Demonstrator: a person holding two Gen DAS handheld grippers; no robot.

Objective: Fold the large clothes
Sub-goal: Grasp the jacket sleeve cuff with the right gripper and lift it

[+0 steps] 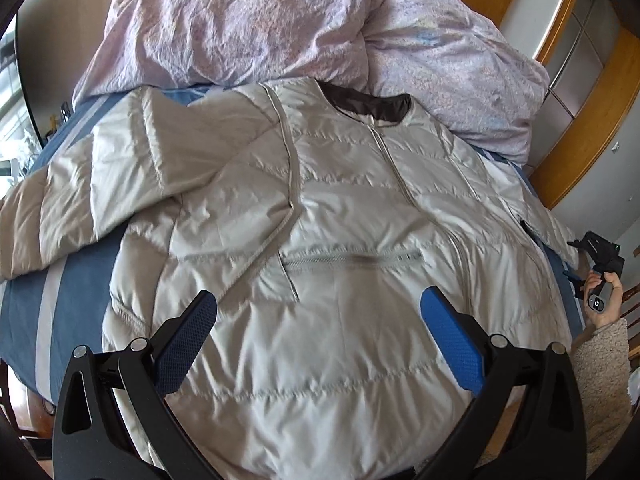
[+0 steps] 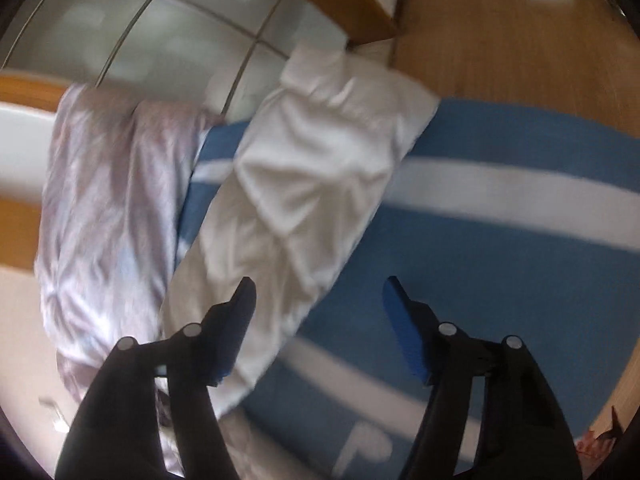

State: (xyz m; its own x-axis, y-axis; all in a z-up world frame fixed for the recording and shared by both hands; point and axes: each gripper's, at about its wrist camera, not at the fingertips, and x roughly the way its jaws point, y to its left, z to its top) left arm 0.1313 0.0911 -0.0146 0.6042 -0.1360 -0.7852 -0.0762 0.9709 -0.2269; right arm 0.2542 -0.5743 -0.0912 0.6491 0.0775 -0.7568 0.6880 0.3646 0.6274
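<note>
Left wrist view: one beige quilted jacket [image 1: 340, 208] lies spread on the blue striped bedsheet [image 1: 24, 304], directly under the left gripper [image 1: 318, 332], whose jaws stand apart and empty. One lilac duvet [image 1: 280, 28] lies beyond. Right wrist view, blurred: the right gripper [image 2: 318, 320], jaws apart, hovers beside one jacket sleeve [image 2: 312, 168]. No writing is legible.

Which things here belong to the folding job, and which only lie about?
For the job: the beige padded jacket, left tongs, right tongs.
Only lying about: pink duvet, blue striped sheet, wooden wardrobe.
</note>
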